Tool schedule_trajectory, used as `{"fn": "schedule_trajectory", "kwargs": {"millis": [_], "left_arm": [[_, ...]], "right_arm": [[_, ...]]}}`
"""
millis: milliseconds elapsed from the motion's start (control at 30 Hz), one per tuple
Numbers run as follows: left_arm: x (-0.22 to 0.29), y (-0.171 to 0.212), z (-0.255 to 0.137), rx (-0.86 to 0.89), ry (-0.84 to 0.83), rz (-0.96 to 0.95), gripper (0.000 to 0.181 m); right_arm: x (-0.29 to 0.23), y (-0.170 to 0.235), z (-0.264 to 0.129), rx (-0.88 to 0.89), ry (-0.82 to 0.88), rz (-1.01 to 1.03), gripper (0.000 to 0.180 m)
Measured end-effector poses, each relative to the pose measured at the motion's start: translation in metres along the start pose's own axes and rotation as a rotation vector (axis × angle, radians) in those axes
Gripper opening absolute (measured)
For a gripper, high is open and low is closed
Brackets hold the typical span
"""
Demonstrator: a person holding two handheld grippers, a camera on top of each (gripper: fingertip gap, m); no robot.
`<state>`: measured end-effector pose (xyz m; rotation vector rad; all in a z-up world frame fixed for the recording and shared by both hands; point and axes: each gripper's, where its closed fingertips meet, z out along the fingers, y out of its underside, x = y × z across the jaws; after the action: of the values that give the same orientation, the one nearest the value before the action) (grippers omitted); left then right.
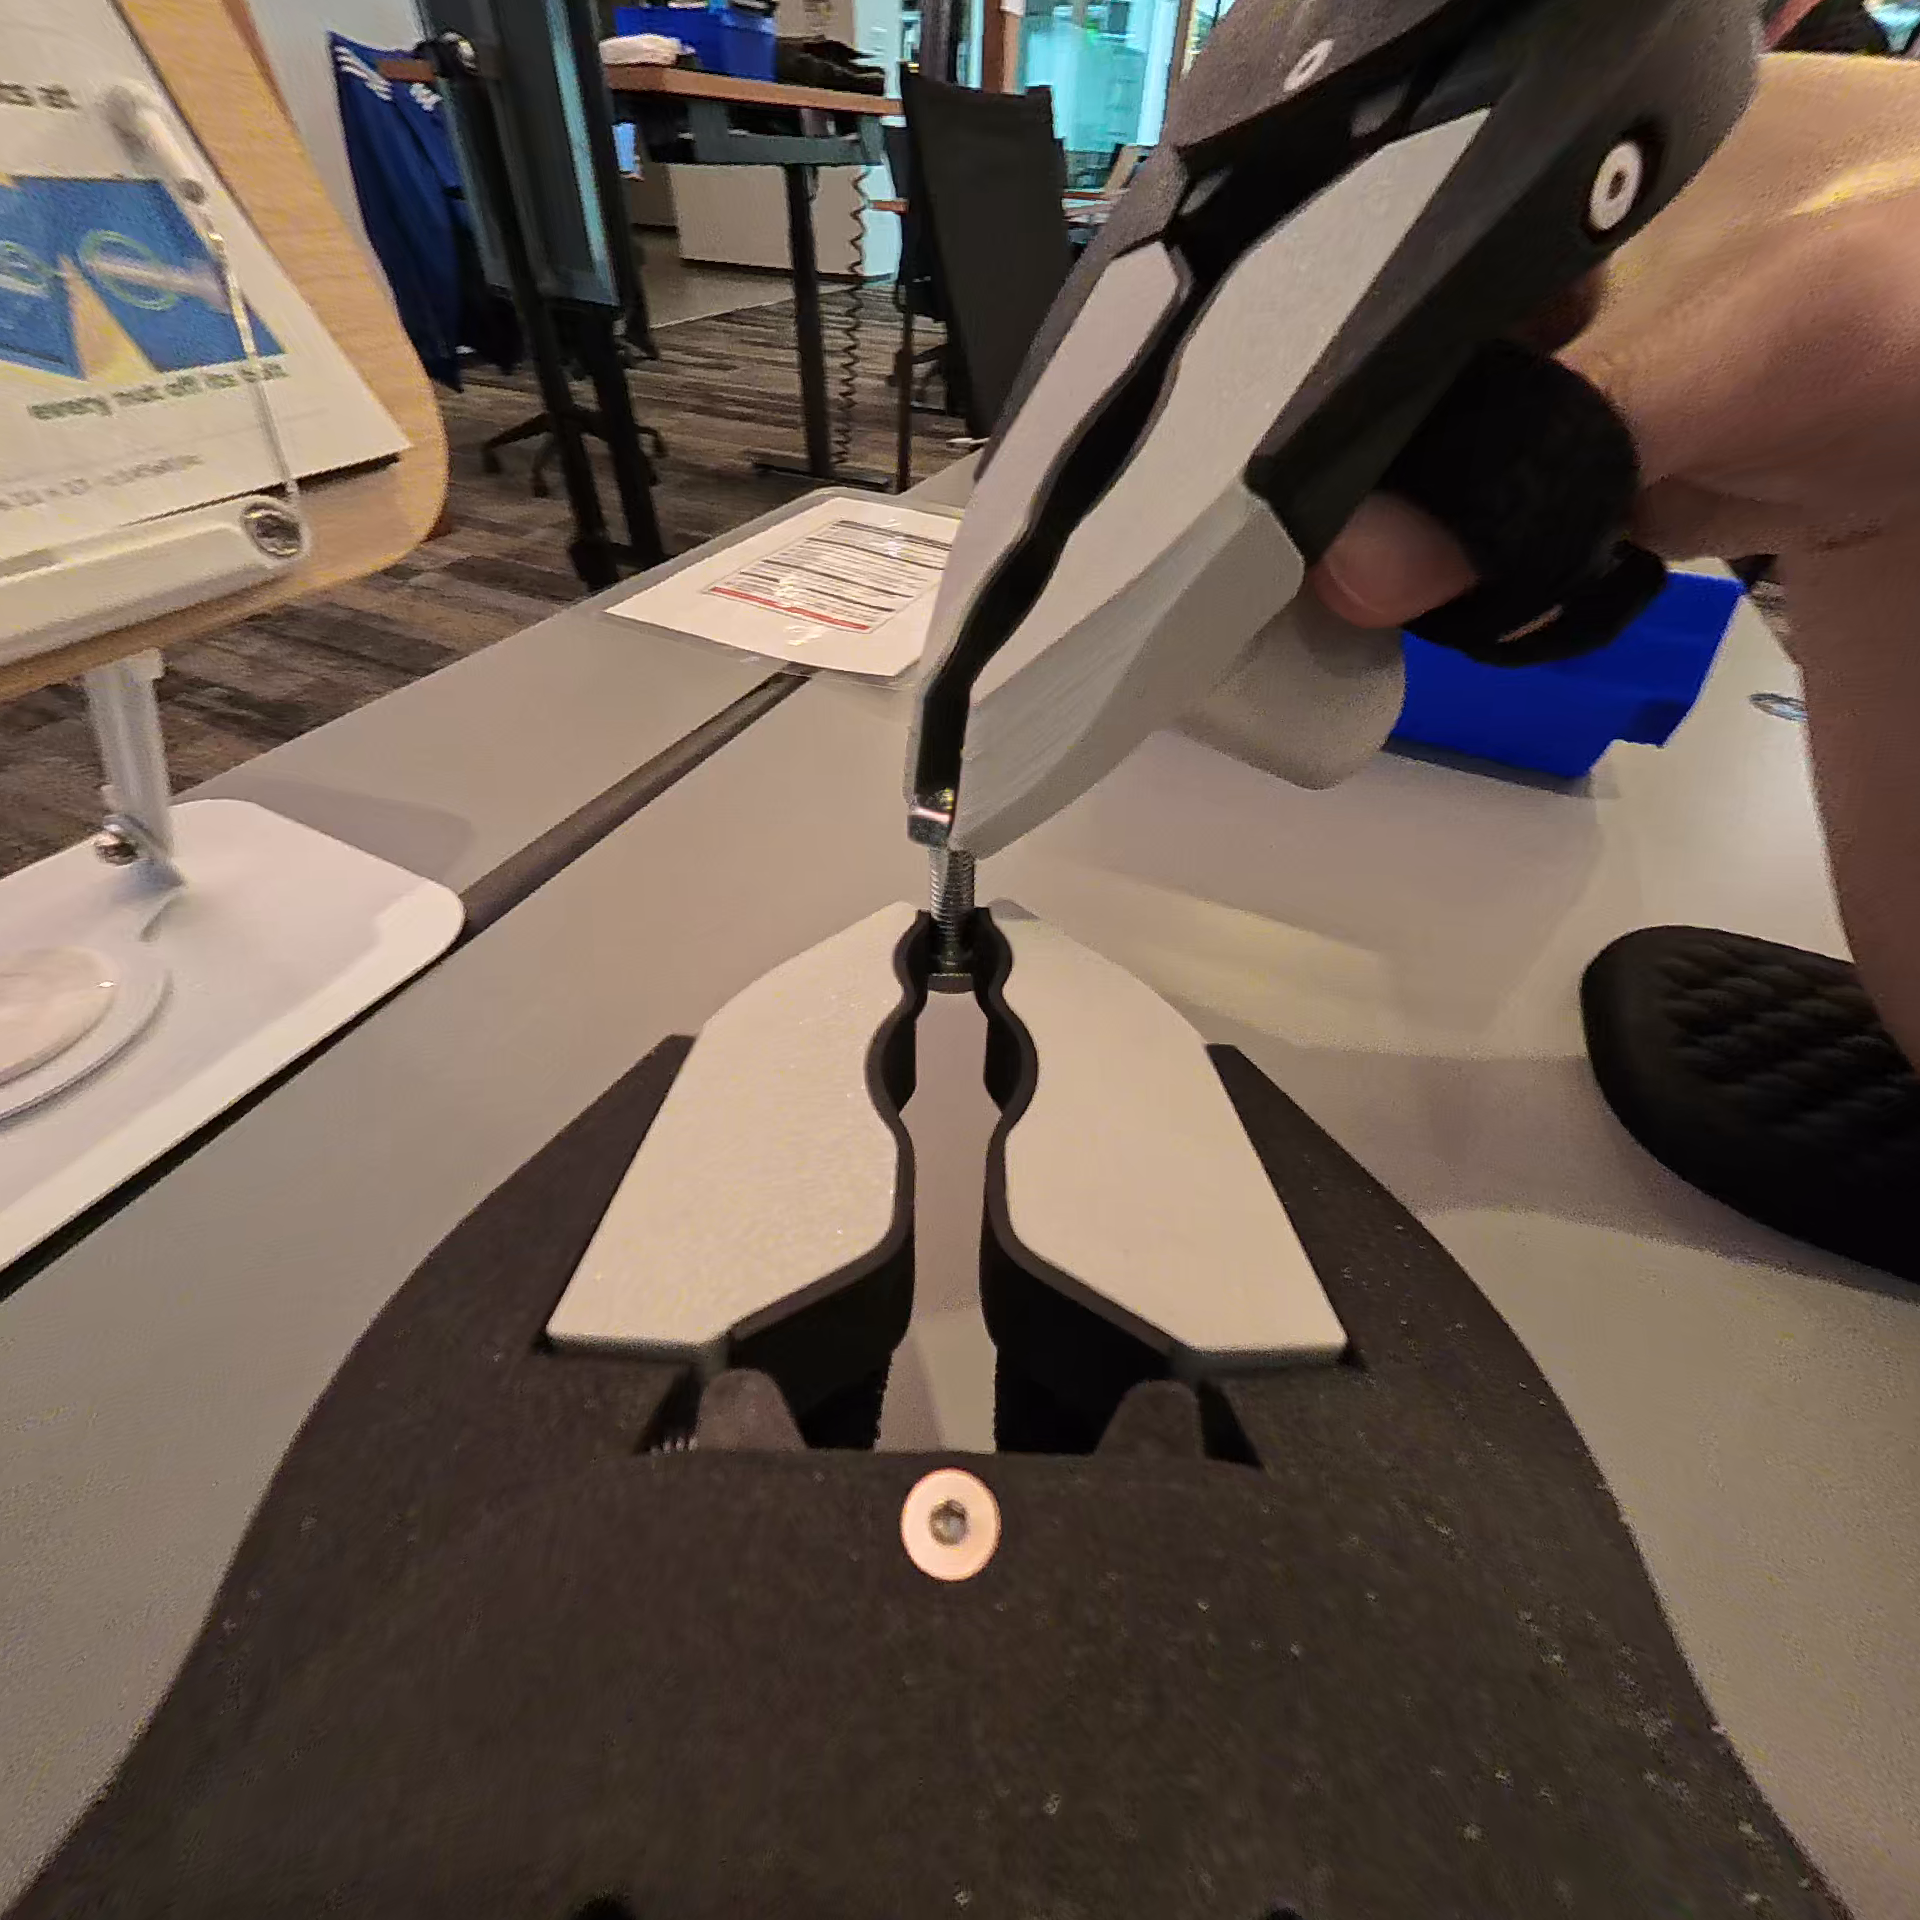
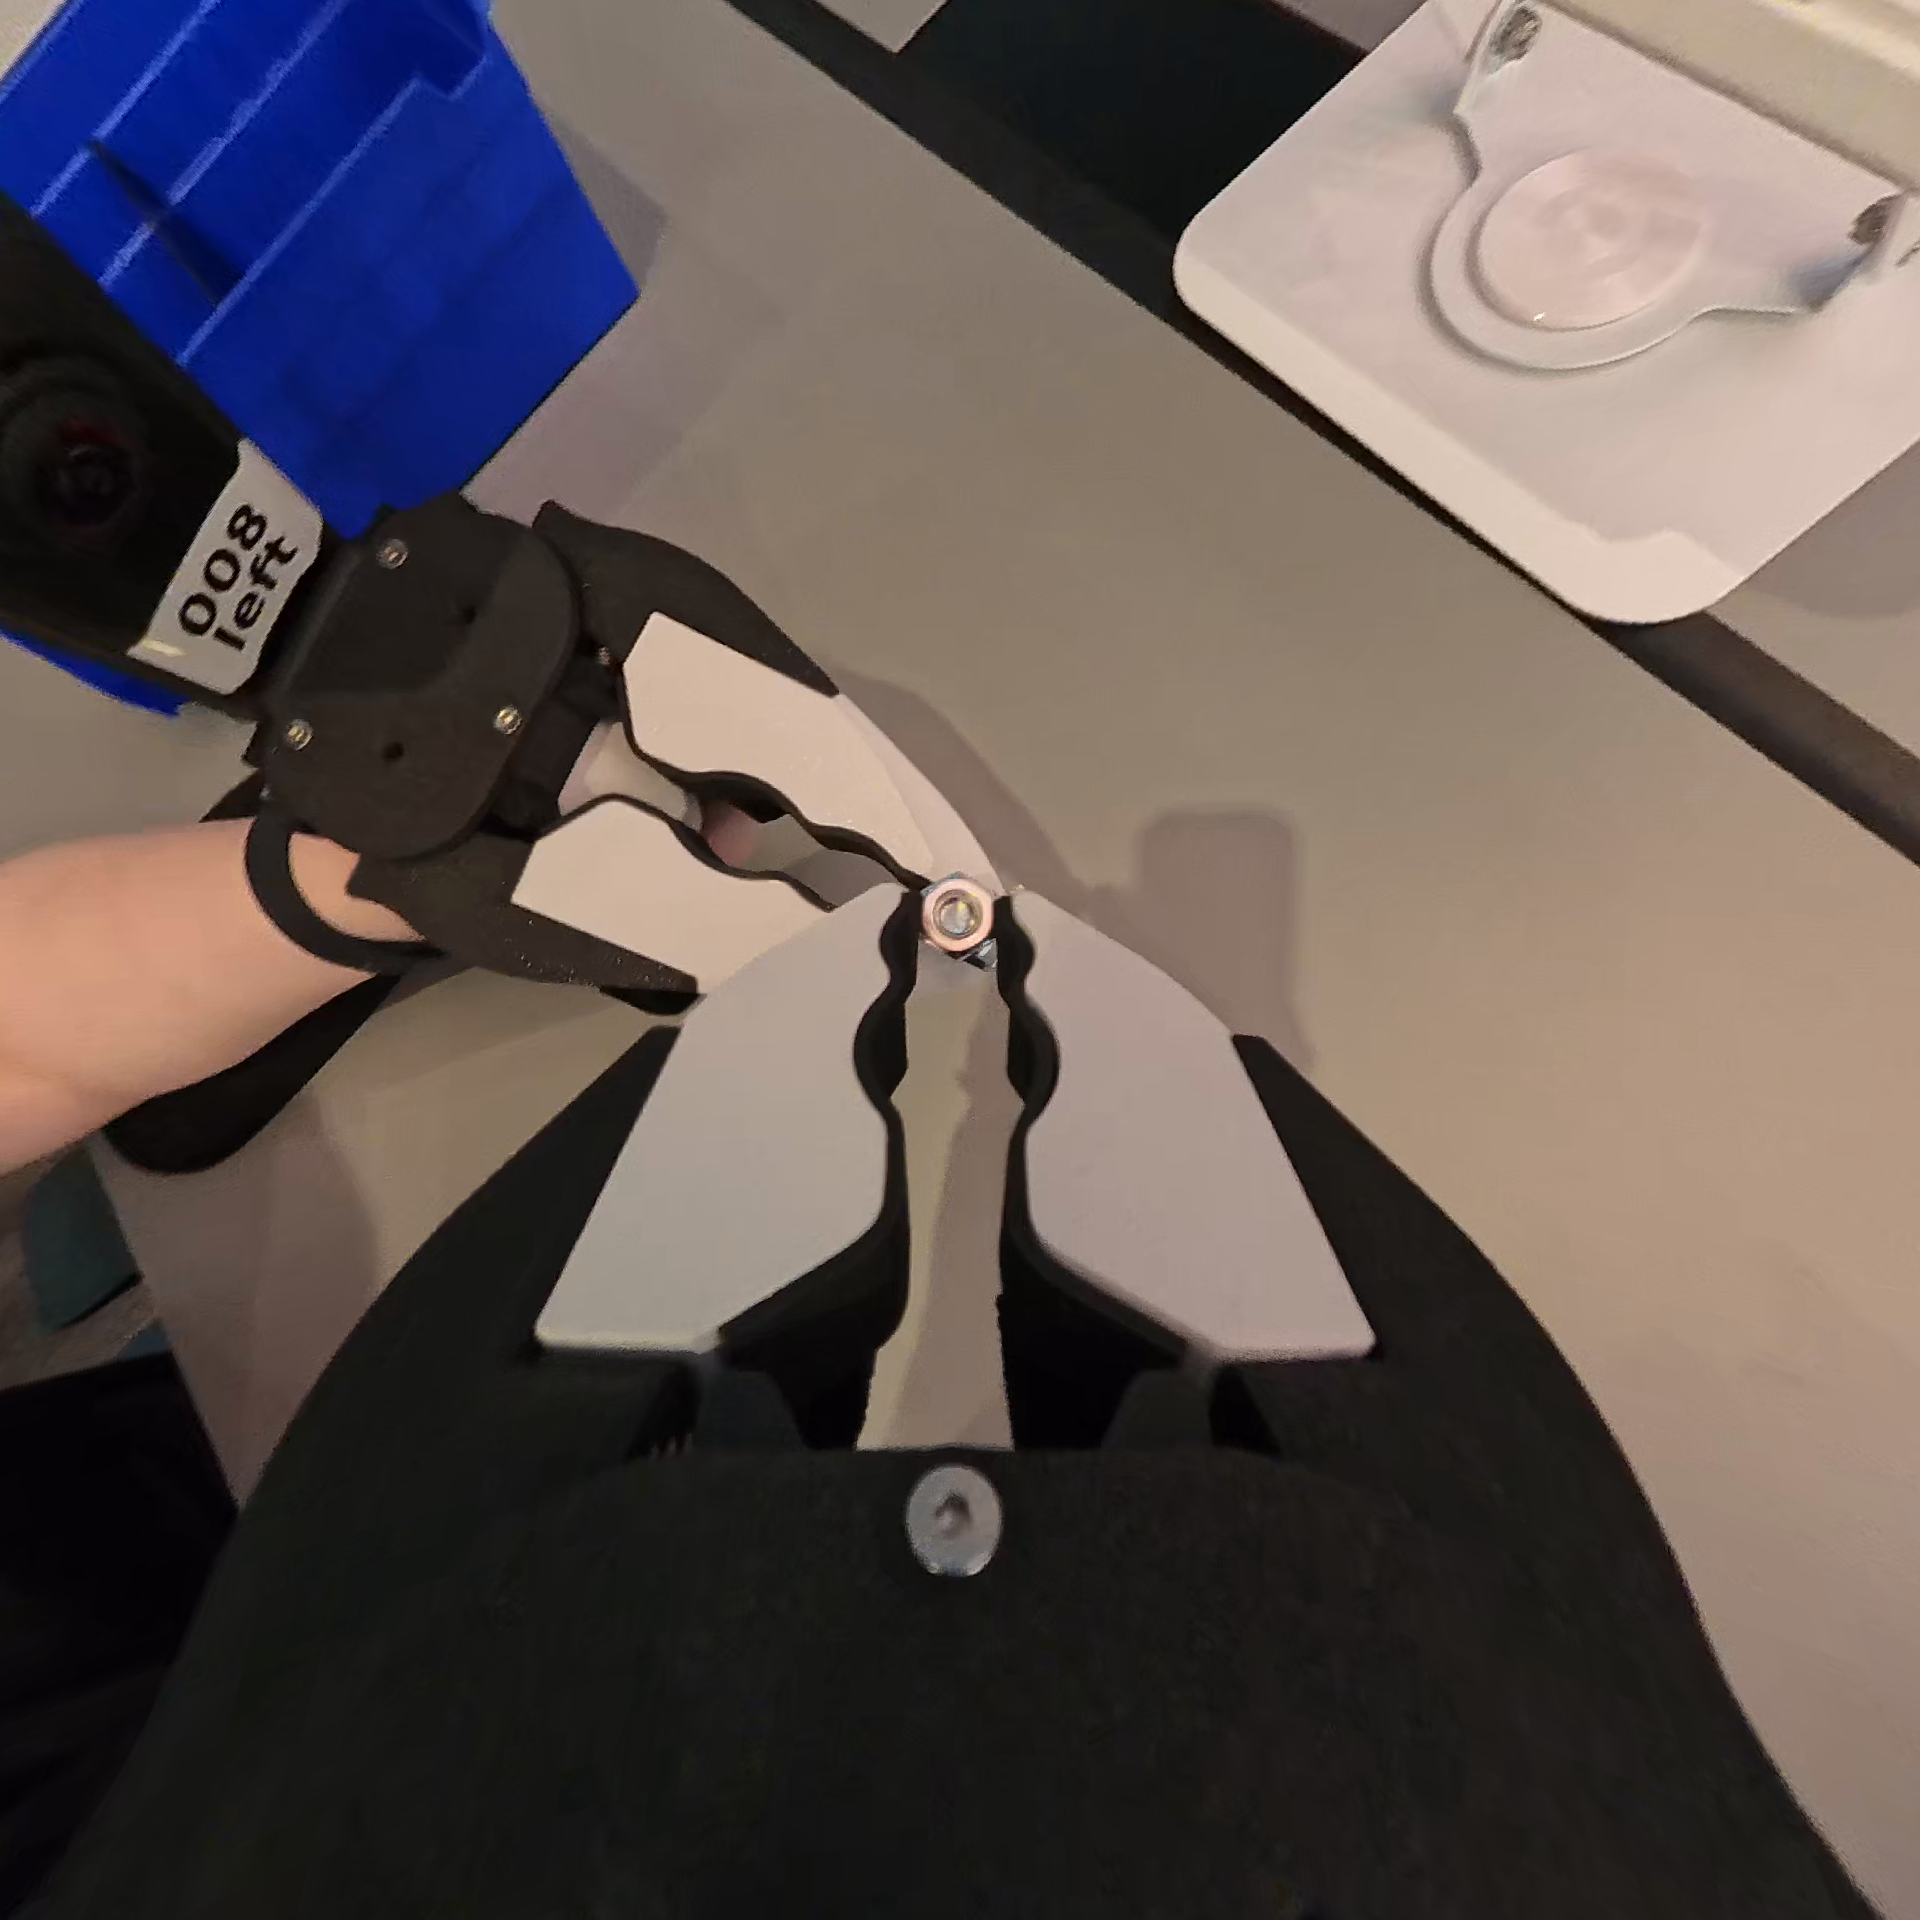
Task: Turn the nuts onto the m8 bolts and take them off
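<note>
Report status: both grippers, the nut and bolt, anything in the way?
Left gripper shut on bolt, held upright. Right gripper shut on nut at bolt's top end. Blue bin and white stand base stand apart.

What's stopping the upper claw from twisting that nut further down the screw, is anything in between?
Nothing visible. The right gripper is shut on the nut at the top of the bolt; bare thread runs down to the left gripper, which clamps the bolt's lower end. No second nut or object sits on that stretch.
</note>
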<state>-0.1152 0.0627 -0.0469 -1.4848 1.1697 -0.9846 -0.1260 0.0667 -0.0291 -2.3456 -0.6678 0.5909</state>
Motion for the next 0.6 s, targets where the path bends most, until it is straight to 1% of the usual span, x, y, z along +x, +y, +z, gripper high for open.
{"fn": "schedule_trajectory", "kwargs": {"millis": [100,200,600], "left_arm": [[-0.0051,0.0024,0.0003,-0.018,-0.045,0.0,0.007],[-0.0071,0.0035,0.0003,-0.026,-0.069,0.025,0.007],[-0.007,0.0032,-0.0004,-0.035,-0.067,0.029,0.007]], "right_arm": [[0.0027,-0.0015,0.0041,0.0,0.055,0.005,0.014],[0.0032,-0.0018,0.0053,0.002,0.057,0.012,0.014],[0.0031,-0.0018,0.0056,-0.006,0.076,-0.016,0.014]]}}
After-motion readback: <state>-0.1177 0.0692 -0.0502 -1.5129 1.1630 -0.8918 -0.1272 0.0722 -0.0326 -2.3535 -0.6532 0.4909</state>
